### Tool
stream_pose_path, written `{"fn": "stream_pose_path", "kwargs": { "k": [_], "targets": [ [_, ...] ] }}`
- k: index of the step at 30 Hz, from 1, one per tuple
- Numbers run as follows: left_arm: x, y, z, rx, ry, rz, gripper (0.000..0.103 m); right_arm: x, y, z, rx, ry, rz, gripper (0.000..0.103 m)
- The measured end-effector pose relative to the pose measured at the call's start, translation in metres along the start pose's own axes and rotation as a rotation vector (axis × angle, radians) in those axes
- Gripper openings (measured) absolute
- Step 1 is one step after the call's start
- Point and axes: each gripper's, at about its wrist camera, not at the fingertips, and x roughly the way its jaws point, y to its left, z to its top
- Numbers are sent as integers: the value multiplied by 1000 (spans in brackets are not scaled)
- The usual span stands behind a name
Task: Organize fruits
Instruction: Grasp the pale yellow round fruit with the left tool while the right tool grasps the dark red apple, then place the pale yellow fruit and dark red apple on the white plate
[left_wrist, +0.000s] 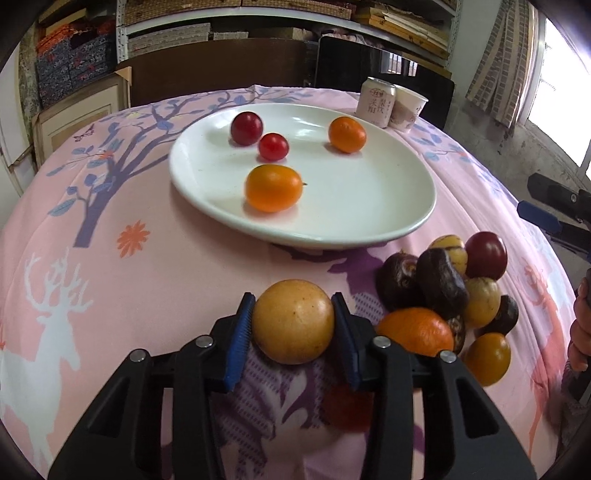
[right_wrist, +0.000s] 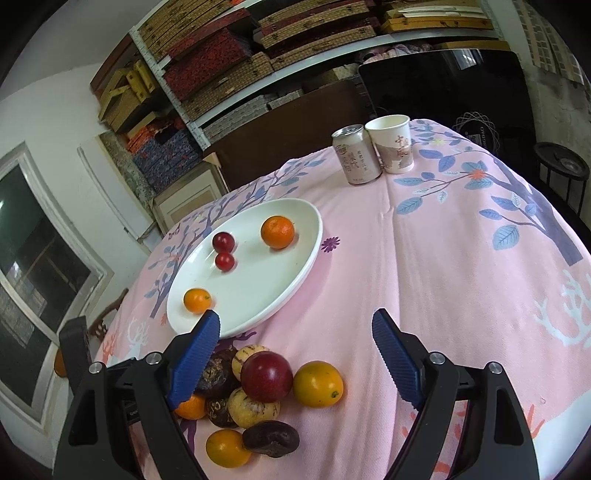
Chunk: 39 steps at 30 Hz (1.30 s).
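My left gripper (left_wrist: 292, 297) is shut on a round yellow fruit (left_wrist: 293, 321), its blue pads pressing both sides, low over the pink tablecloth. Just right of it lies a pile of fruit (left_wrist: 443, 295): dark brown, yellow striped, red and orange pieces. Beyond it a white plate (left_wrist: 351, 192) carries two red plums and two orange fruits. In the right wrist view my right gripper (right_wrist: 295, 314) stands open and holds nothing, over the same fruit pile (right_wrist: 258, 391), whose left edge its left finger hides. The plate (right_wrist: 266, 280) lies ahead to the left.
A drink can (right_wrist: 354, 155) and a paper cup (right_wrist: 393, 144) stand together at the table's far side. Shelves stacked with boxes fill the back wall. A person's hand (left_wrist: 580, 325) shows at the right edge. The tablecloth falls away at the table's rounded edges.
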Motion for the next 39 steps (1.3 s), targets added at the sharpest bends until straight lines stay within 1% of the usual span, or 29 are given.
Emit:
{"fn": "stream_pose_path", "kwargs": {
  "k": [3, 5, 6, 8, 10, 11, 15, 20, 21, 22, 25, 26, 31, 34, 36, 39],
  "targets": [
    [-11, 7, -4, -15, -22, 27, 41, 7, 10, -6, -56, 49, 1, 85],
    [-16, 11, -5, -28, -34, 24, 41, 12, 18, -10, -104, 77, -11, 84],
    [-16, 12, -5, -33, -33, 22, 41, 15, 23, -13, -134, 84, -27, 81],
    [-11, 14, -6, -37, -16, 15, 41, 20, 31, -19, -190, 107, -51, 72],
    [-8, 13, -6, -35, -3, 7, 41, 26, 32, -23, -212, 131, -64, 58],
    [-8, 13, -6, -35, -4, 5, 41, 28, 32, -25, -216, 140, -69, 57],
    [-7, 13, -6, -45, -3, -5, 41, 28, 32, -26, -231, 129, -71, 58],
    [-6, 15, -6, -48, -3, -7, 41, 29, 41, -31, -304, 108, -105, 58],
    [-6, 14, -6, -48, -3, -9, 41, 29, 43, -31, -315, 104, -100, 49],
    [-6, 15, -6, -51, -3, -11, 41, 28, 46, -32, -329, 112, -71, 38],
    [-6, 15, -6, -52, -3, -12, 41, 29, 55, -36, -392, 94, -106, 38],
    [-5, 15, -6, -51, -3, -11, 41, 29, 54, -36, -390, 94, -105, 38],
    [-6, 16, -5, -56, -2, -17, 41, 33, 48, -34, -349, 109, -75, 40],
    [-6, 17, -5, -60, -8, -20, 41, 31, 49, -36, -345, 96, -80, 39],
    [-11, 16, -6, -59, -26, -18, 41, 28, 47, -33, -321, 92, -59, 39],
    [-22, 13, -4, -43, -70, -6, 41, 18, 37, -25, -268, 58, -47, 39]
  ]
}}
